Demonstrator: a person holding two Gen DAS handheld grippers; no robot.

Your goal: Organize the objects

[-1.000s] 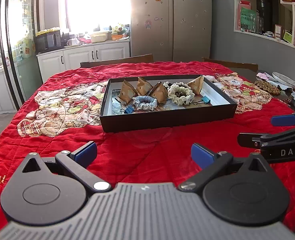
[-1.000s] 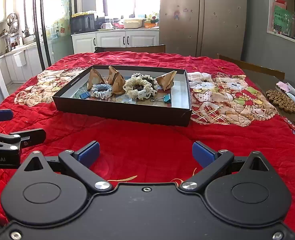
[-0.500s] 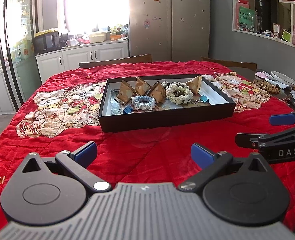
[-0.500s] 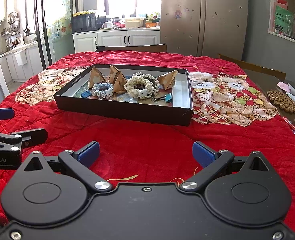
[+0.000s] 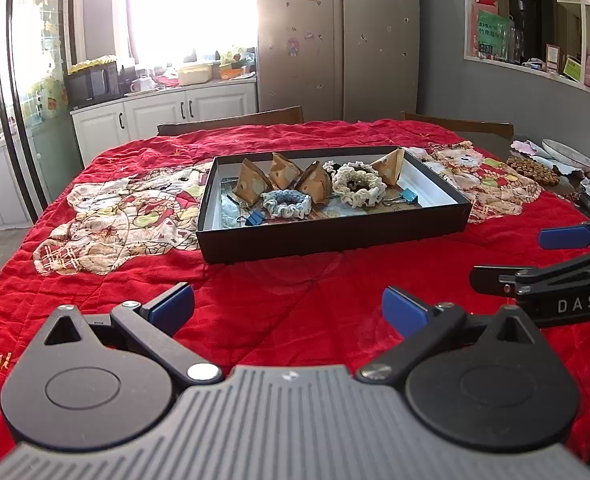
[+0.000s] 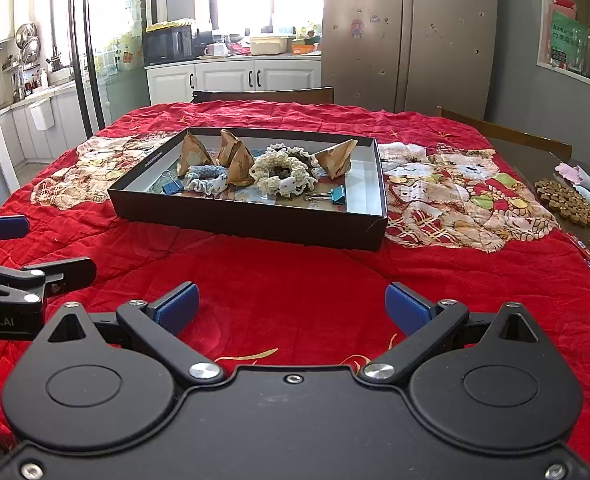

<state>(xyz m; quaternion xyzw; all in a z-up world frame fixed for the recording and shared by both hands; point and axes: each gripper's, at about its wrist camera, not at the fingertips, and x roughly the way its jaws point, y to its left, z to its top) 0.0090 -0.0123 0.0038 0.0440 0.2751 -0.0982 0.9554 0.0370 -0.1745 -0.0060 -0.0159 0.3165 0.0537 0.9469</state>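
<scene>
A shallow black box (image 5: 335, 236) (image 6: 251, 220) stands mid-table on the red cloth. In it lie several brown pyramid pouches (image 5: 251, 186) (image 6: 193, 152), a cream crochet scrunchie (image 5: 359, 184) (image 6: 283, 172), a blue-grey scrunchie (image 5: 287, 204) (image 6: 207, 176) and blue binder clips (image 5: 409, 197) (image 6: 338, 195). My left gripper (image 5: 289, 312) is open and empty, over the cloth short of the box. My right gripper (image 6: 291, 308) is open and empty too, beside it; it shows at the right edge of the left wrist view (image 5: 551, 260).
The red quilted cloth (image 5: 107, 208) with cat pictures covers the table. At the right edge lie a brown beaded mat (image 6: 565, 202), a plate (image 5: 567, 154) and small clutter. Chair backs (image 6: 263, 95) stand at the far side, with kitchen cabinets and a fridge behind.
Both grippers have drawn back and risen slightly, so the box looks a little farther off. Both stay open. Nothing in the box has moved.
</scene>
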